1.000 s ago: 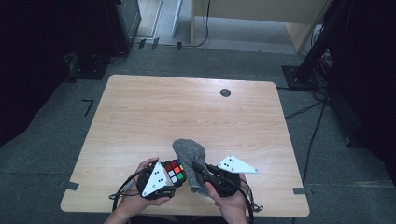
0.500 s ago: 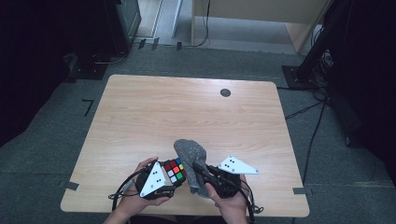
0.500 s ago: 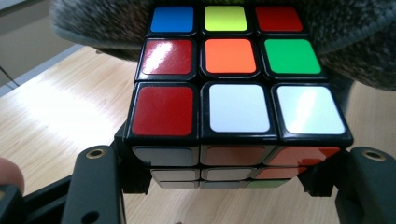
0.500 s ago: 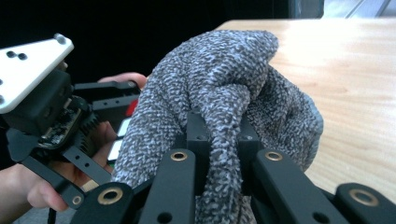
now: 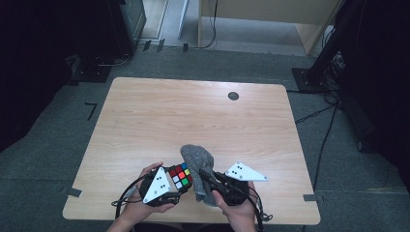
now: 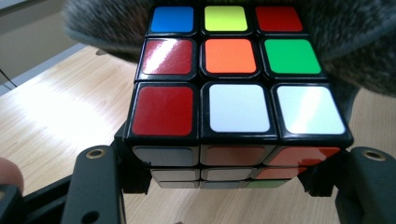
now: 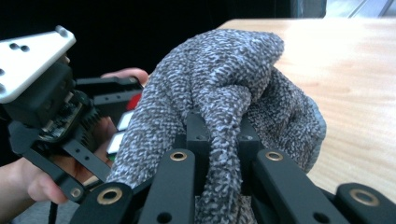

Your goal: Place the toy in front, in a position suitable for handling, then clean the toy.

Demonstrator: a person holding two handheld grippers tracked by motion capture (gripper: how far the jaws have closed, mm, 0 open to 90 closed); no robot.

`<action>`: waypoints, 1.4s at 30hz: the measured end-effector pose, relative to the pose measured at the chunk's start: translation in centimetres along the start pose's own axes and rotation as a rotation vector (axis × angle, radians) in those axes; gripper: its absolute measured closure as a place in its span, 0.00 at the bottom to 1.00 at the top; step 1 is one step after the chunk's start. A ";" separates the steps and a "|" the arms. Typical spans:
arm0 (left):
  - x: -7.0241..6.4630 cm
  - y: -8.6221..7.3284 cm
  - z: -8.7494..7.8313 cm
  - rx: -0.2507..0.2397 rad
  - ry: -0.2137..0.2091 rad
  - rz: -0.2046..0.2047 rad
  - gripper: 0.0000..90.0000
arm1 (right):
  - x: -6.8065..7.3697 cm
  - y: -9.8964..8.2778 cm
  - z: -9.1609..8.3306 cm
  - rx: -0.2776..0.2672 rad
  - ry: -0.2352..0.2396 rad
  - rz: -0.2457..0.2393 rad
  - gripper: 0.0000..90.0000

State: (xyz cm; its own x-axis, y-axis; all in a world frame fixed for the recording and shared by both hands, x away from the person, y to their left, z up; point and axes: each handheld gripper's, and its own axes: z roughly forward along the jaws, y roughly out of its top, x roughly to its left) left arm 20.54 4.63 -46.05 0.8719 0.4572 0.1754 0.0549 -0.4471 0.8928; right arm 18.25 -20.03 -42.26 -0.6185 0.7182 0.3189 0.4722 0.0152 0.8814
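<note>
Both clamped: left gripper [image 5: 175,186] on cube [image 5: 180,176]; right gripper [image 5: 209,178] on cloth [image 5: 197,159], lengthwise away.

Black tongs [image 5: 176,186] with brass screws, grey triangular plates.

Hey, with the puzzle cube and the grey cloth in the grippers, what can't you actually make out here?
- Puzzle cube, left gripper view: far faces and underside hidden by its own body; side rows dim.
- Grey cloth, right gripper view: lower end cut off by the bottom edge behind the right gripper.
- High view: whether the cloth touches the cube is too small to tell; the left gripper has its jaws hidden under its grey plate.
- Dark round spot on the table: too small to identify.
</note>
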 end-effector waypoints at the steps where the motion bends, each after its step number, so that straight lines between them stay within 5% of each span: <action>1: 0.0 0.0 0.0 0.000 0.000 0.000 0.38 | 0.0 0.0 0.0 0.004 -0.006 -0.005 0.92; 8: 0.7 0.4 -1.1 -0.062 -0.027 -0.027 0.38 | -1.2 -1.4 1.2 0.053 -0.019 0.046 0.92; 12: 0.5 0.1 -0.5 -0.016 -0.032 -0.004 0.38 | -0.4 -0.5 0.4 0.019 -0.002 0.021 0.92; 16: 0.3 0.4 -0.5 -0.037 -0.046 -0.007 0.38 | 0.2 0.1 -0.2 -0.009 -0.007 -0.013 0.92; 22: 1.0 0.5 -1.5 -0.080 -0.050 -0.040 0.38 | -1.3 -1.4 1.3 0.063 -0.018 0.044 0.92; 25: 1.2 0.4 -1.4 -0.073 -0.052 -0.045 0.38 | -1.0 -1.0 1.0 0.051 -0.011 0.037 0.92; 28: 0.8 0.2 -0.9 -0.045 -0.052 -0.027 0.38 | 0.2 0.3 -0.3 -0.022 0.033 0.012 0.92; 32: 0.3 0.7 -1.1 -0.068 -0.060 -0.013 0.38 | 0.4 0.4 -0.3 -0.018 0.007 -0.015 0.92; 38: 1.1 0.7 -1.6 -0.100 -0.071 -0.039 0.38 | -1.0 -0.9 0.7 0.037 0.002 0.037 0.92; 42: 0.6 0.5 -0.8 -0.058 -0.090 -0.007 0.38 | 0.2 0.4 -0.9 -0.043 0.051 0.008 0.92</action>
State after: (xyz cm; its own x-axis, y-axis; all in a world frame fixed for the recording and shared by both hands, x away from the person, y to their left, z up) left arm 20.67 5.27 -45.13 0.9119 0.3883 0.1331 0.0355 -0.3975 0.9169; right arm 17.79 -20.49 -41.53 -0.6465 0.6818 0.3424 0.4504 -0.0211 0.8926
